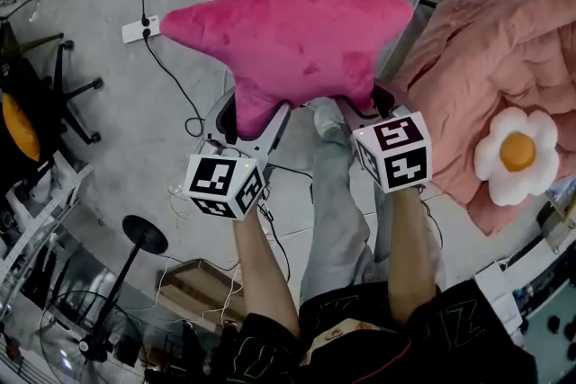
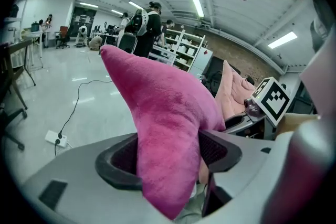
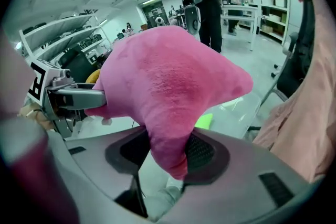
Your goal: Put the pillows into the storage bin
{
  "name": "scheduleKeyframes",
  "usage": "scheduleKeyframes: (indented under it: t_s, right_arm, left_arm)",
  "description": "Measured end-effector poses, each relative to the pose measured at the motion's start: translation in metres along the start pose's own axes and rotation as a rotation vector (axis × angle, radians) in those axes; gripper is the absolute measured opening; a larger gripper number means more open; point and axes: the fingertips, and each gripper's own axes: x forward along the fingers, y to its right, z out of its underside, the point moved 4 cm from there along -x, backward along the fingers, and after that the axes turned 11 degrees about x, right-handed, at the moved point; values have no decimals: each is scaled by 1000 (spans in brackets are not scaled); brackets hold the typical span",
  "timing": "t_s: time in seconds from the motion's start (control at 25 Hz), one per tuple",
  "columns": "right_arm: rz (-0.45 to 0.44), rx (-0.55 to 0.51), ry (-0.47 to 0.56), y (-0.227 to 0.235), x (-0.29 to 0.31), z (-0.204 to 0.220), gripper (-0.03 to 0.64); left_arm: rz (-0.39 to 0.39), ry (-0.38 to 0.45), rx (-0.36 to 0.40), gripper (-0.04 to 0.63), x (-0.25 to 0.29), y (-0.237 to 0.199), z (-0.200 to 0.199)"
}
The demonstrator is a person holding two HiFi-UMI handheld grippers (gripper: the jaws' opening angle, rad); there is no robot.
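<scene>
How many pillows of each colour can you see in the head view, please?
Pink star pillow: 1
White flower pillow with a yellow centre: 1
Total: 2

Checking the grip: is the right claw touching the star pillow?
Touching: the right gripper view shows the right claw clamped on one arm of the star pillow.

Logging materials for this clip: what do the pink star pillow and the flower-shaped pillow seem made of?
The star pillow looks like plush fabric: matte short nap with darker brushed patches, puffy arms suggesting soft stuffing. The flower pillow is probably similar plush, white petals, orange centre, matte; nap too small to tell.
</scene>
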Motion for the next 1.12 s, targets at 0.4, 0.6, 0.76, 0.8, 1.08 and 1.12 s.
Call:
scheduleKeyframes:
  t_s: [0.4,0.6,0.76,0.8,1.08,1.12]
  right_arm:
    - [78,116,-125,45,92,47,195]
    - [179,165,-74,72,113,51,285]
    - [205,194,-34,79,111,50,285]
    - [203,206,-25,79,109,49,285]
    - [210,277,79,80,79,39,87]
    - [211,286,100,79,73,37,35]
  left_arm:
    - [93,-93,-89,333,88,-33,83]
    - [-11,-35,-29,437,125,-56,99]
    - [17,-56,10,442,139,-46,101]
    - [31,-67,18,420,139,-40,101]
    - [75,-85,59,207,132,-8,81]
    - [73,-80,66,169,130,-3,75]
